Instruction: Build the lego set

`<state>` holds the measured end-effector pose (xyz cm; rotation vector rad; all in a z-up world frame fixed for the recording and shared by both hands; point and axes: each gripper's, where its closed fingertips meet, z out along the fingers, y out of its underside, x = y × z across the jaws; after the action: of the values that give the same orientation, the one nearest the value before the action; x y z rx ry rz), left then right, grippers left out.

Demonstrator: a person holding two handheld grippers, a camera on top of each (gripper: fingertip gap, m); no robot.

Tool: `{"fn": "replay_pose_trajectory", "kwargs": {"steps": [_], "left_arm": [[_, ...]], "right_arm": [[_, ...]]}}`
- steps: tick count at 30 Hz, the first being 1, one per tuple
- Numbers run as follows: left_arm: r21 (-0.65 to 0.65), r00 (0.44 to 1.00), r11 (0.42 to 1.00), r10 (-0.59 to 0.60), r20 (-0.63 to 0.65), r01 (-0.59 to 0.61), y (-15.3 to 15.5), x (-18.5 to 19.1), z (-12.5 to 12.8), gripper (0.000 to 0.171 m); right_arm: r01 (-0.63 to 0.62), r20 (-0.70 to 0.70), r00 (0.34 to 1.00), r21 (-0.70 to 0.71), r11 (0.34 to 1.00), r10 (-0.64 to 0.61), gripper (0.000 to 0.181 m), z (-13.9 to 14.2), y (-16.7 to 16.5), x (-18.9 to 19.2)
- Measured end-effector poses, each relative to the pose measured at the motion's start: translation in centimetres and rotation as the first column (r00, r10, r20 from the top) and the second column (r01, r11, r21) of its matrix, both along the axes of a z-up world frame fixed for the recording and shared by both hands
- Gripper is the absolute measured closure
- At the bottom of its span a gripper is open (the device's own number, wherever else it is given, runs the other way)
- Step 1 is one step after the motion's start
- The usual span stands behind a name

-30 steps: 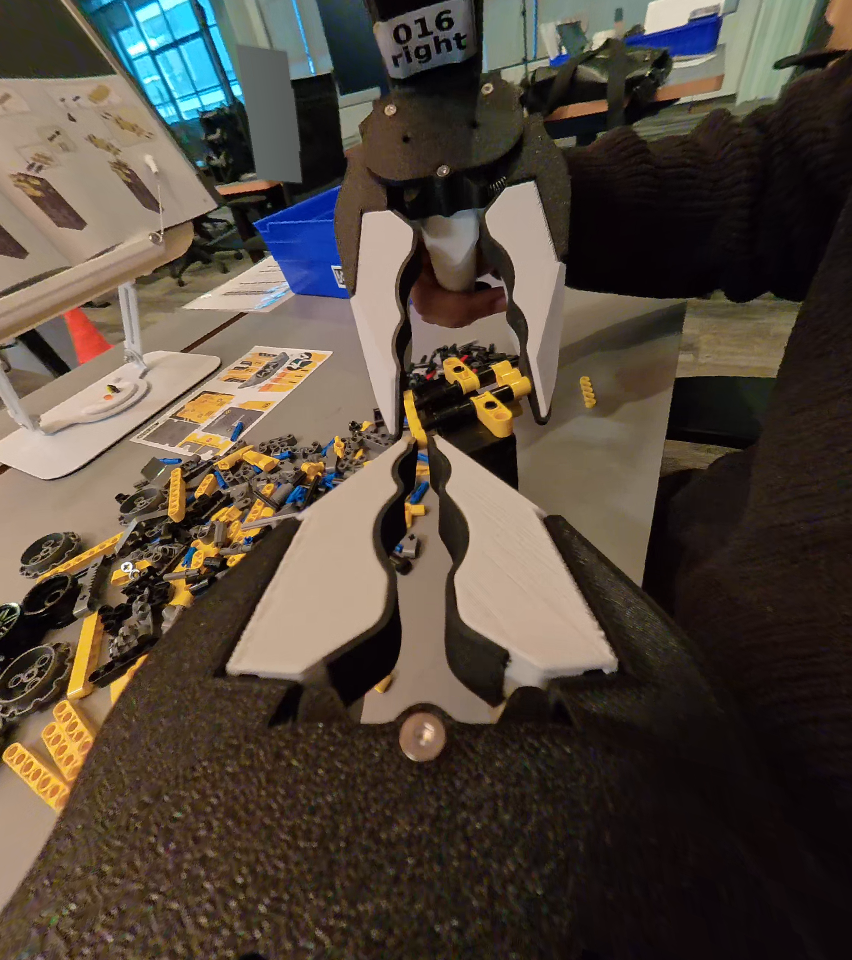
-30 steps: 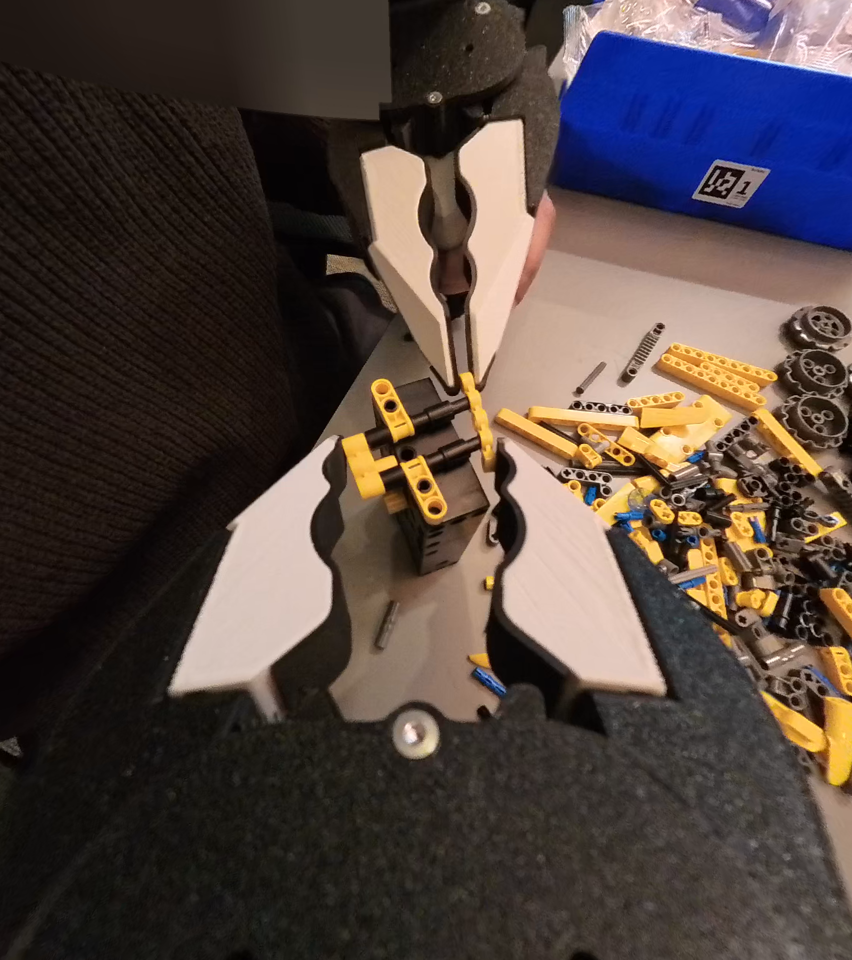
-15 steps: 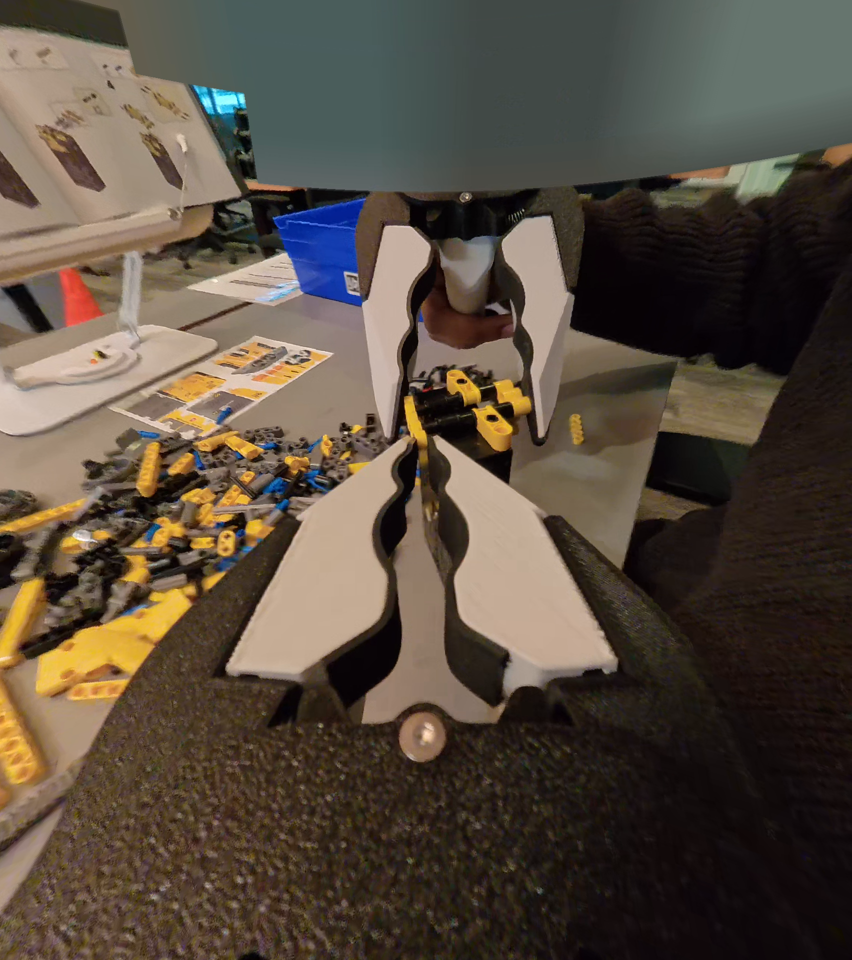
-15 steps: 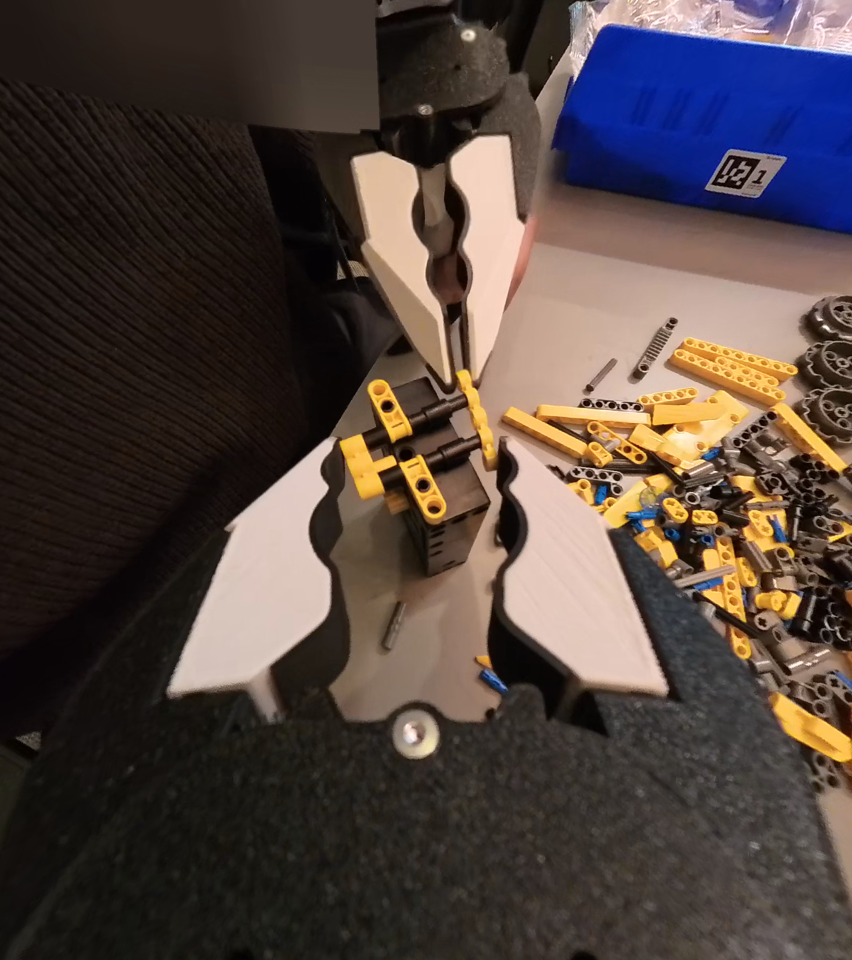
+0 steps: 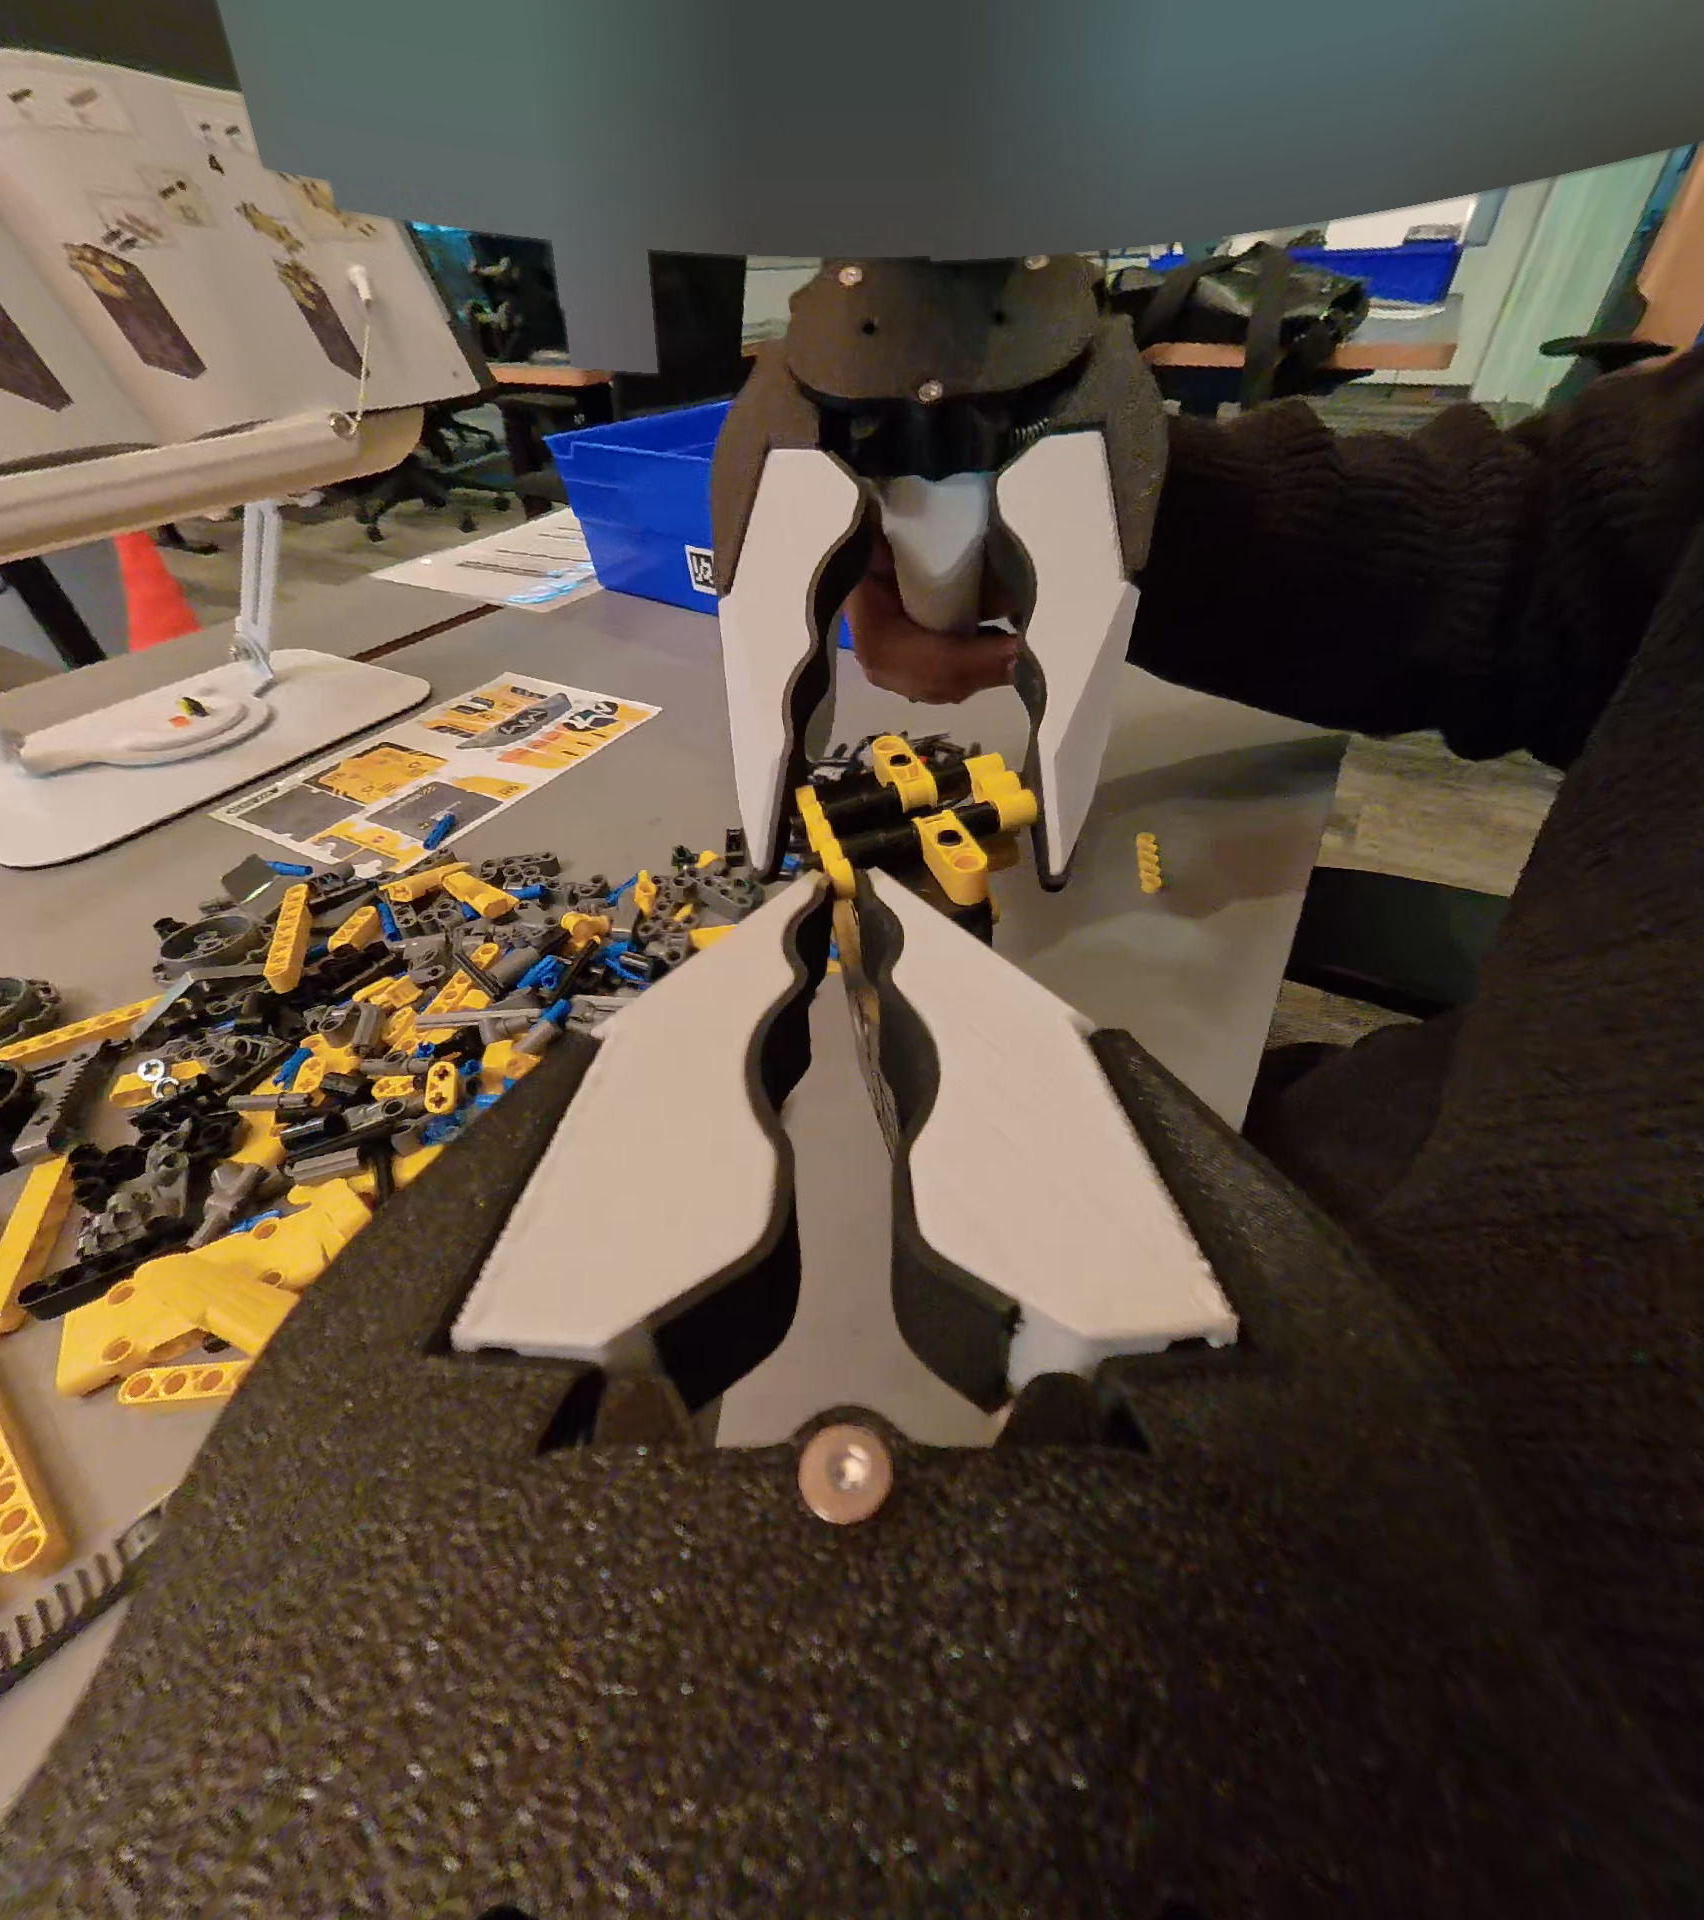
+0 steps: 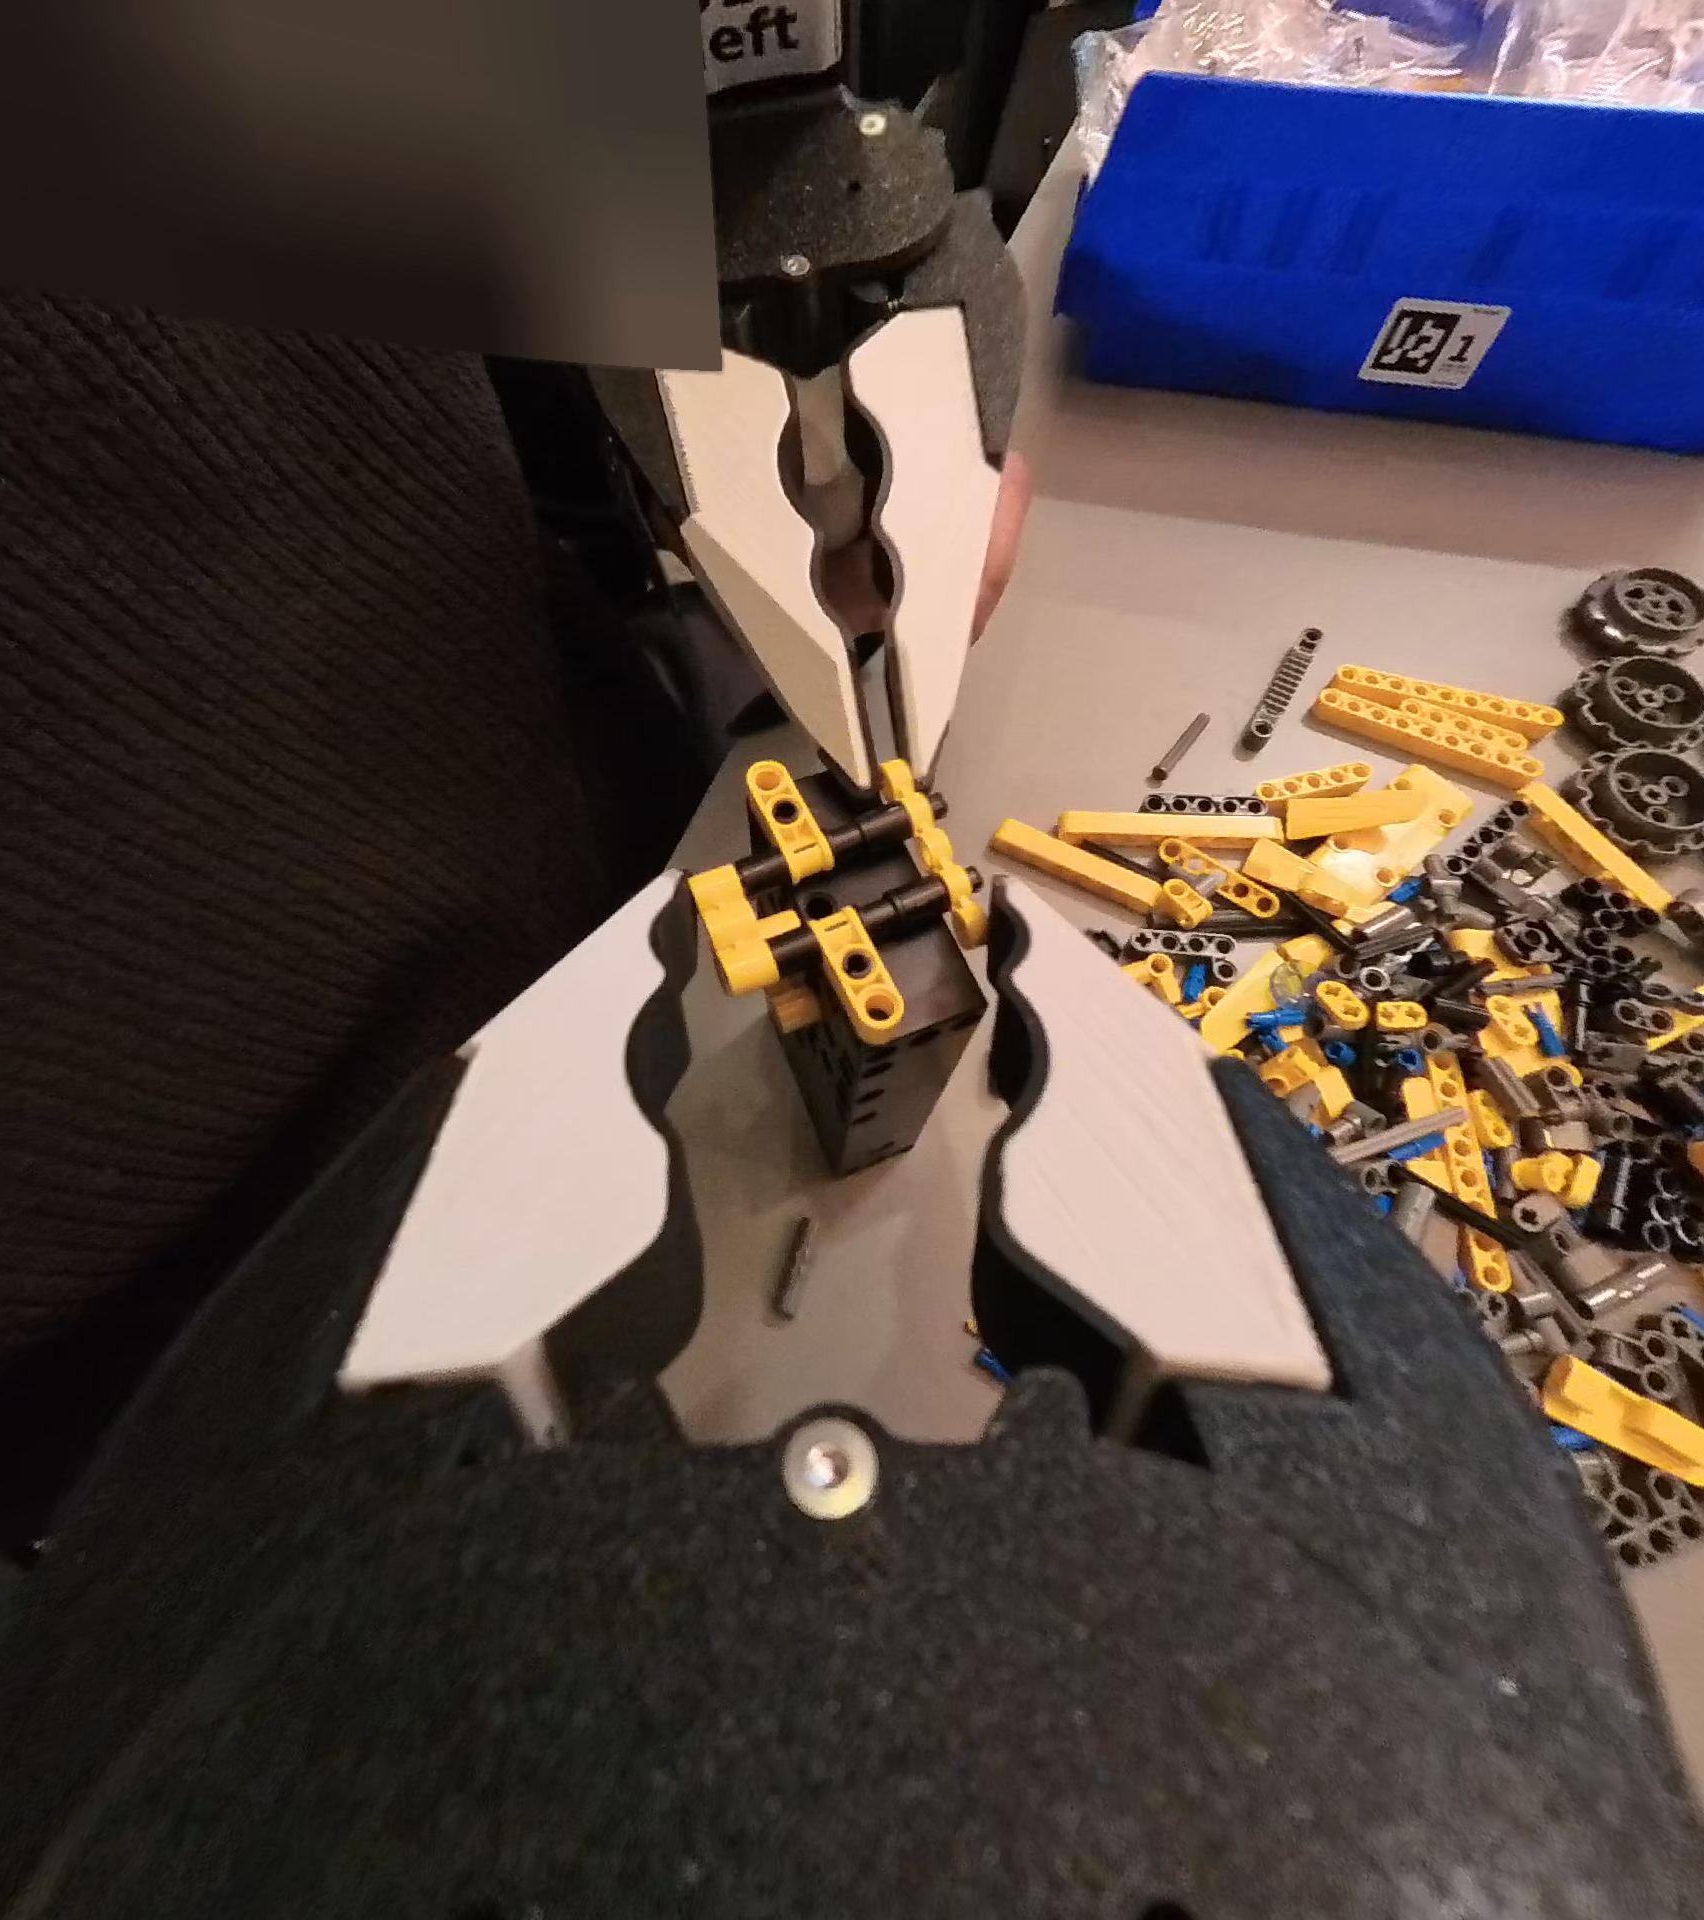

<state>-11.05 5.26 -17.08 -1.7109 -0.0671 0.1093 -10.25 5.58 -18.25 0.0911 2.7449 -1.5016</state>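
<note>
A small assembly (image 6: 858, 1060) stands near the table's edge: a black block with yellow beams and black axles on top. It also shows in the left wrist view (image 5: 915, 821). My left gripper (image 5: 843, 883) is shut on a yellow beam (image 6: 931, 842) at the assembly's side. In the right wrist view the left gripper (image 6: 892, 771) comes in from above. My right gripper (image 6: 840, 899) is open, its fingertips on either side of the assembly's yellow top. In the left wrist view the right gripper (image 5: 908, 871) straddles the assembly from behind.
A pile of loose yellow, black and blue parts (image 5: 360, 1039) covers the grey table beside the assembly (image 6: 1450, 987). Black wheels (image 6: 1648, 707), a blue bin (image 6: 1450, 260), a booklet on a stand (image 5: 100, 291) and a printed sheet (image 5: 453, 769) lie beyond. A dark sleeve (image 5: 1450, 571) is close. My left and right fingertips are right by each other.
Both grippers stay at the assembly. The left wrist view has shifted a little over the parts pile. The left keeps its grip and the right stays open.
</note>
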Motion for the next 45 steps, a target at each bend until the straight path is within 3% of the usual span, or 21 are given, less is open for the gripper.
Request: {"fn": "replay_pose_trajectory", "kwargs": {"steps": [8,16,22,27,35,41,45], "left_arm": [[0.034,0.998,0.998,0.047,0.046,-0.048,-0.5,-0.9,0.0,0.144],[0.079,0.991,0.996,-0.056,0.125,0.046,0.4,0.3,0.4,0.12],[0.1,0.994,0.995,-0.023,0.103,0.012,0.9,-0.2,0.5,0.128],[0.108,0.992,0.993,-0.055,0.111,0.043,0.8,0.2,0.2,0.129],[0.143,0.983,0.986,-0.11,0.145,0.09,0.8,-0.2,0.5,0.129],[0.121,0.98,0.986,-0.134,0.146,0.116,1.2,-0.2,0.2,0.129],[0.106,0.98,0.986,-0.145,0.138,0.131,1.4,0.0,0.1,0.129]], "right_arm": [[0.24,-0.074,0.968,-0.029,0.97,-0.241,0.125,0.0,1.3,-1.9],[0.332,-0.069,0.94,-0.056,0.942,-0.335,0.125,0.0,1.1,-1.5],[0.522,-0.007,0.852,-0.057,0.851,-0.524,0.125,0.1,1.2,-2.2],[0.495,-0.052,0.866,-0.059,0.867,-0.497,0.124,0.1,0.9,-0.8],[0.462,0.069,0.887,-0.128,0.878,-0.457,0.123,0.5,0.9,-0.6],[0.464,0.011,0.884,-0.135,0.876,-0.467,0.115,0.6,2.5,-1.3],[0.372,0.022,0.927,-0.188,0.909,-0.374,0.114,1.2,2.8,-0.5]]}}
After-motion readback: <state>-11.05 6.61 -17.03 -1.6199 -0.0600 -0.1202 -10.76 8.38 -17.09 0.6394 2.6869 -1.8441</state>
